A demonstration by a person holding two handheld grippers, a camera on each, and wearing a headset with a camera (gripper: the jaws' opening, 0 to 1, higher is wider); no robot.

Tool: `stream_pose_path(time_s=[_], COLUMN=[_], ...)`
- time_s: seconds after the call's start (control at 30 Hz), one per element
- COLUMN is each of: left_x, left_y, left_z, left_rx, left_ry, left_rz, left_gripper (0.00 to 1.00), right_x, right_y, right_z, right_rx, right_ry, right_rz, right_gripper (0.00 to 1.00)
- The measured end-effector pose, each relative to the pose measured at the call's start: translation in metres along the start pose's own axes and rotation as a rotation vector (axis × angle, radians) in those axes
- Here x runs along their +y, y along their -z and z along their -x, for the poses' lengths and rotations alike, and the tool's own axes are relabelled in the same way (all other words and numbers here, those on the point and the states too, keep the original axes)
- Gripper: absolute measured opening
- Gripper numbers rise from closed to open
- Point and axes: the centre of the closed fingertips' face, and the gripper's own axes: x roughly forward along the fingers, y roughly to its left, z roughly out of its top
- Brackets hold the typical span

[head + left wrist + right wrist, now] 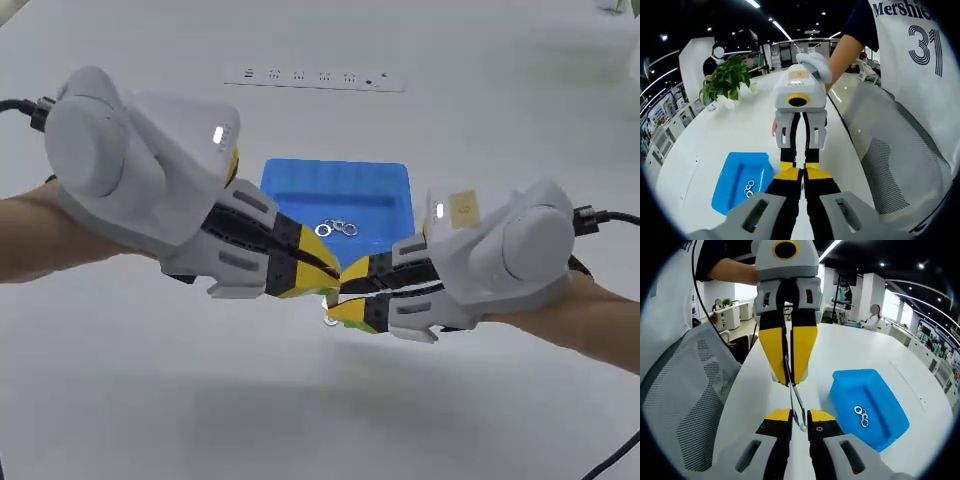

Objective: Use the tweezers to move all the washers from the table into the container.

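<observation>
The blue container (290, 185) is seen on the white tabletop (300, 400), and three washers (337, 229) are gathered in a small cluster near its middle. Just in front of the container, on the person's side, the two tongs are brought tip to tip. The left tongs (326, 268) are clenched on the upper end of the tweezers (796, 400), whose thin metal arms are held slanting down from between the yellow tips. The lower end of the tweezers is set in the narrow gap of the right tongs (346, 297). These jaws are drawn almost together, but whether they press on the tweezers cannot be told. At the tweezers' point a small pale piece (803, 428) is seen close to the tabletop, in front of the container. It may be a washer, though it is too small for that to be told.

Much of the container's near edge is covered in the head view by the two tongs and the hands behind them.

Beyond the container, at its far side, a white power strip (315, 78) is laid flat. Well away from the container, at the tabletop's edge, a grey mesh chair (690, 405) is seen in the right gripper view. Far past the container, a green plant (726, 80) is seen in the left gripper view.
</observation>
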Motion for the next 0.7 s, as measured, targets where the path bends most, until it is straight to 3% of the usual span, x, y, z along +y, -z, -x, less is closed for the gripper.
stream_pose_path(time_s=[0.4,0.7], left_x=[0.002,0.005], left_y=[0.012,0.013], left_z=[-0.009,-0.009], left_rx=[0.023,0.021], left_ry=[0.001,0.000], left_rz=[0.024,0.043], left_gripper=[0.06,0.06], right_x=[0.000,0.000], right_y=[0.010,0.010], right_z=[-0.005,-0.006], right_rx=[0.013,0.009], right_ry=[-0.004,-0.013], right_rz=[-0.031,-0.034], right_gripper=[0.13,0.13])
